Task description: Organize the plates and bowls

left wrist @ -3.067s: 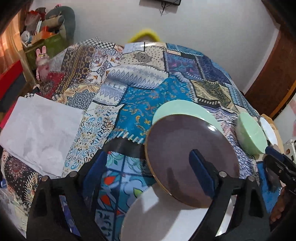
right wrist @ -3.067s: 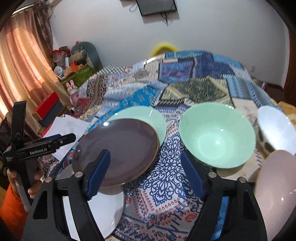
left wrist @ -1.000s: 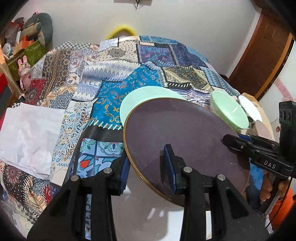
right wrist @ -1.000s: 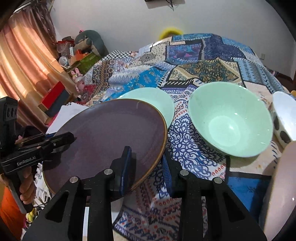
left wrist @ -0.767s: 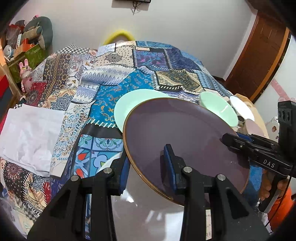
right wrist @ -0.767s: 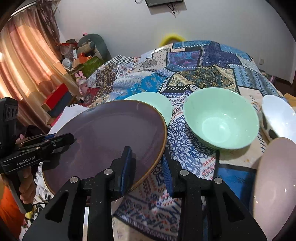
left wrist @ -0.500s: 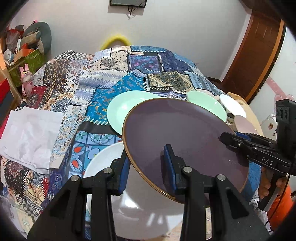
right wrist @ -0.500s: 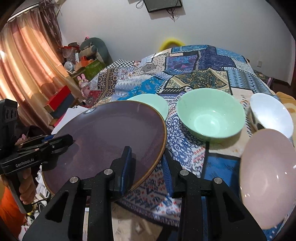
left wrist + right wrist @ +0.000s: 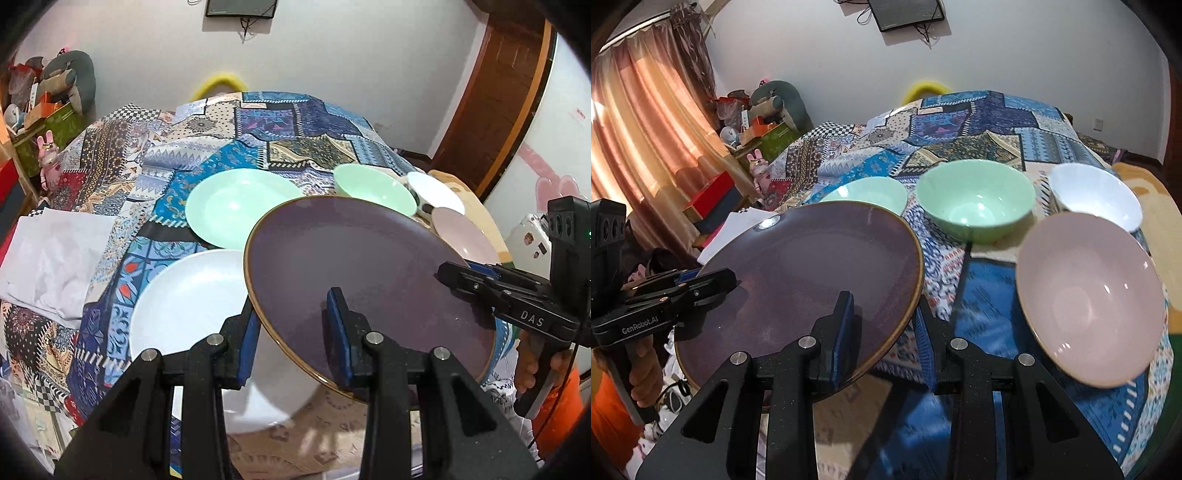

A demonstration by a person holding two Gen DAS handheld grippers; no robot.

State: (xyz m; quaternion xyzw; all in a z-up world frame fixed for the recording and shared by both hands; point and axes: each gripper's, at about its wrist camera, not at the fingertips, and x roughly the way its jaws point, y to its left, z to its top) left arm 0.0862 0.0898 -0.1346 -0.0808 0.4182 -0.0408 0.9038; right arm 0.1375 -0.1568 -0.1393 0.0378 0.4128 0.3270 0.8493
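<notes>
Both the left gripper [image 9: 295, 328] and right gripper [image 9: 882, 328] are pinching the purple plate [image 9: 354, 273] aloft, fingers nearly closed; uneven pulling is risking a slip onto the white plate [image 9: 184, 295].

The left tongs [image 9: 295, 332] are pinched together with their blue pads [image 9: 338, 325] nearly closed, and the right tongs [image 9: 882, 328] are drawn in the same way. Each pair grips an opposite edge of one purple plate [image 9: 362, 273], holding it up level between them. A hand [image 9: 646, 373] wraps the left handle, with an orange sleeve [image 9: 605, 417] below it.
</notes>
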